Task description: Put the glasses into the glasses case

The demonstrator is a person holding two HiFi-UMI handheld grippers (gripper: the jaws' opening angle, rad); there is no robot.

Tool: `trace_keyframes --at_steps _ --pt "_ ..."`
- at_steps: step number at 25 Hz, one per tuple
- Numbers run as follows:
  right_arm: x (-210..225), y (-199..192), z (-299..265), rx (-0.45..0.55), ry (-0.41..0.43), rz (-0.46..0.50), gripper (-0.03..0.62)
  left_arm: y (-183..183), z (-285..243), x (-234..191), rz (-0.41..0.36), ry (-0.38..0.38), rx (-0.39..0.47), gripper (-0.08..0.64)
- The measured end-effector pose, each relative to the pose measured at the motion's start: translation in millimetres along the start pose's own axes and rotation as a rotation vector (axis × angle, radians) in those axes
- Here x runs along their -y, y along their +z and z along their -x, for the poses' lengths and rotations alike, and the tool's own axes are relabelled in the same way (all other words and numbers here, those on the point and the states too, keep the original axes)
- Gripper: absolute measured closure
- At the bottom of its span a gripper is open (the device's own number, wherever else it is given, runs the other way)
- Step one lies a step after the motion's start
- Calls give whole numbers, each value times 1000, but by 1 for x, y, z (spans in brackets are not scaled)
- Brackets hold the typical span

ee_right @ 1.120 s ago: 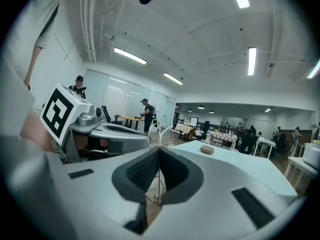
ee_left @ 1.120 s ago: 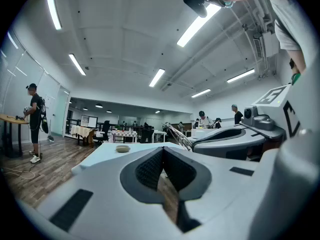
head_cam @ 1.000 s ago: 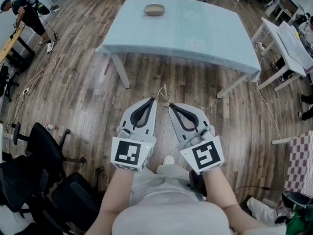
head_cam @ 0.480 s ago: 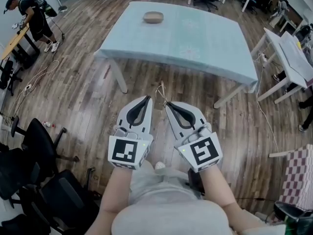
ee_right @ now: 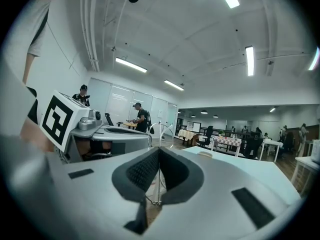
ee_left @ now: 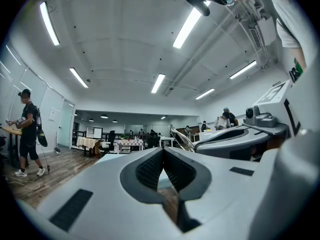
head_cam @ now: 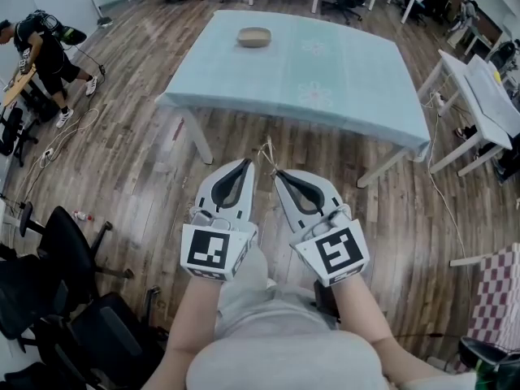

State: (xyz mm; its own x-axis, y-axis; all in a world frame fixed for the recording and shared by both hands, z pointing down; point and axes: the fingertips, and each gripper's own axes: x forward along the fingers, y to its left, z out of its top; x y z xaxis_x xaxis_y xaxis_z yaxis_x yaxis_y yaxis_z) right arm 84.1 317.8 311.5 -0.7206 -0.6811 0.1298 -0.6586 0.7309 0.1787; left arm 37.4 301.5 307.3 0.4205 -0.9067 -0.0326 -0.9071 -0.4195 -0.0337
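over the wooden floor (head_cam: 138, 161), on the near side of the table (head_cam: 357, 80), i am holding both grippers side by side. my right gripper (head_cam: 278, 174) is clamping its fingers on a thin wire arm of the glasses (head_cam: 268, 154), which are sticking out just beyond the tips. my left gripper (head_cam: 248, 163) is pressing its fingers together just left of the frame; whether it is pinching any of it i cannot tell. the glasses case (head_cam: 253, 36) is sitting on the far part of the table, well apart from the glasses.
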Motion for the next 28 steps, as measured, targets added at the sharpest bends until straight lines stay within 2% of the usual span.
trace_keyframes --at_steps 13,28 --pt "49 7 -75 -10 -37 42 584 2 -74 -58 -13 -37 26 551" --pt "106 2 -160 -32 -105 13 584 -9 -160 -121 0 -92 13 551"
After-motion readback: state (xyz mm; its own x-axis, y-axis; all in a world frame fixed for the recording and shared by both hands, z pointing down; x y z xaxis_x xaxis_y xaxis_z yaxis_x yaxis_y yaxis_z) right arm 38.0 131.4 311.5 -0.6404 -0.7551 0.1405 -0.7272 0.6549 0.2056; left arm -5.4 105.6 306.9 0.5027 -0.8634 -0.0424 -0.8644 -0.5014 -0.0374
